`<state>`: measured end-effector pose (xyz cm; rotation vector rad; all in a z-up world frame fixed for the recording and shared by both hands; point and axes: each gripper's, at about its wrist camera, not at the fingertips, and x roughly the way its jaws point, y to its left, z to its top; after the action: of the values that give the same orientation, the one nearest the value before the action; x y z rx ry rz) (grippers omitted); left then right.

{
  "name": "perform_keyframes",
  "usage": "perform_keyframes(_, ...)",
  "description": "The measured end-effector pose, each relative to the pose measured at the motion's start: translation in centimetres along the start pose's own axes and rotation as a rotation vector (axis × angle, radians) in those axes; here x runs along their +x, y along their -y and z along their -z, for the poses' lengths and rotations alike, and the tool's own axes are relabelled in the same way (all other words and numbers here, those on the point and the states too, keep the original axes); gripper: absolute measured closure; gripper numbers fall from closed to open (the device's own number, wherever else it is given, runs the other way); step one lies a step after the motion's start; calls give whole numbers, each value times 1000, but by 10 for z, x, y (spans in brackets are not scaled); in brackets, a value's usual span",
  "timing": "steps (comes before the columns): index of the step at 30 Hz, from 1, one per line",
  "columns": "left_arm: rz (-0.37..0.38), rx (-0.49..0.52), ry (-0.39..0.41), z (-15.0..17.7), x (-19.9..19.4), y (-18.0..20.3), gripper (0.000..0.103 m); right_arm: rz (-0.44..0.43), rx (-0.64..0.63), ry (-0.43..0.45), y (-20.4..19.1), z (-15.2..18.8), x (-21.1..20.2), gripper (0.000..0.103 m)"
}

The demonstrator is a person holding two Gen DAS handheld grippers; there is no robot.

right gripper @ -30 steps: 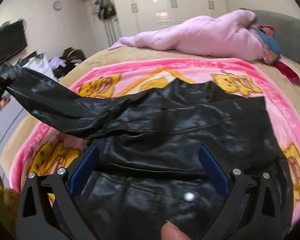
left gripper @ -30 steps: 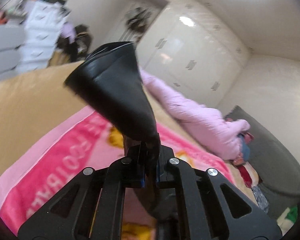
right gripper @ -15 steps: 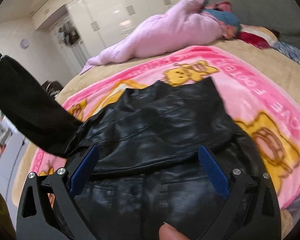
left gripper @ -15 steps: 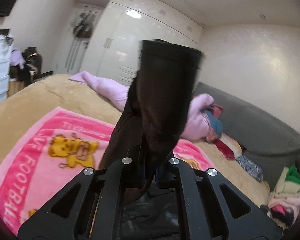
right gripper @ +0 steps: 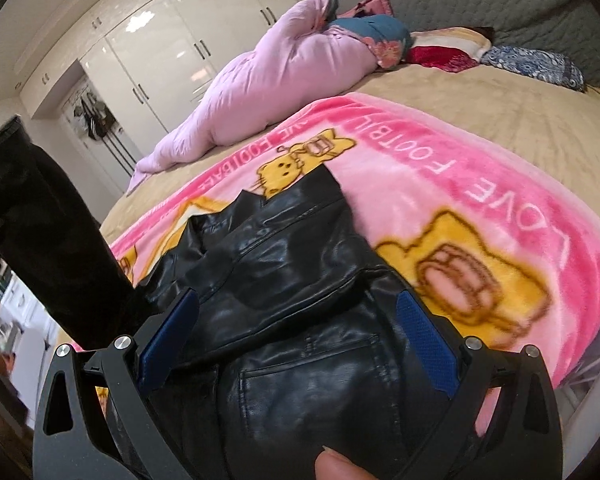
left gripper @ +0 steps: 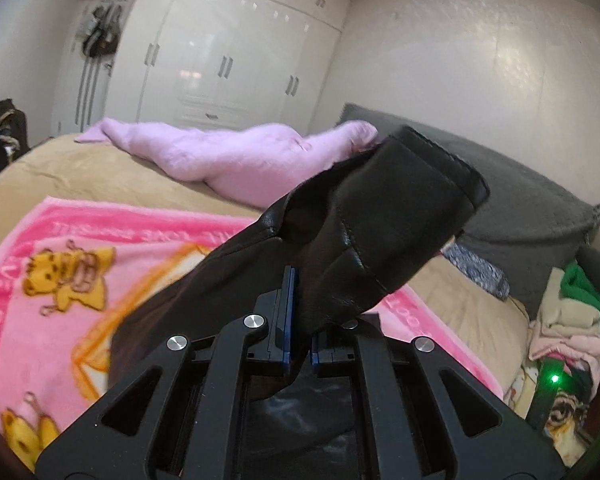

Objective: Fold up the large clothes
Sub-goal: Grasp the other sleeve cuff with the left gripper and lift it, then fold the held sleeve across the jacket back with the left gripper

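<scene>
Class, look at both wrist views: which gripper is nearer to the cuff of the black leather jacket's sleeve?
Left. The left gripper is shut on the sleeve just below its cuff, holding it raised. The right gripper is open over the jacket body lying on the pink blanket, away from the cuff.

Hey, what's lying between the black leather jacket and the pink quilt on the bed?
Pink cartoon blanket, then bare tan bedsheet, seen in the right wrist view.

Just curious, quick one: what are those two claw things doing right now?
Left gripper: shut on the black jacket sleeve.
Right gripper: open, holding nothing, above the jacket body.
</scene>
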<state>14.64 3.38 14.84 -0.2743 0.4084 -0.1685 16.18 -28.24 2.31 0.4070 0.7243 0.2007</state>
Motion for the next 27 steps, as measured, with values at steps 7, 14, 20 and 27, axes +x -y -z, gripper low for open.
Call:
perform_keyframes(7,49,29,-119,37,53,31,102,11,57,54,27,-9,-21,4)
perform_keyframes(14,59,52,-259,84,95,50,101,11,128,59,56,-12,-22,4)
perform_keyframes(20,67,76,-342,110,110,60,93,30,180,60,76,-11,-17,4)
perform_keyframes(27,70,114,-427,129,113,64,71,32,224,55,88,-11,-14,4)
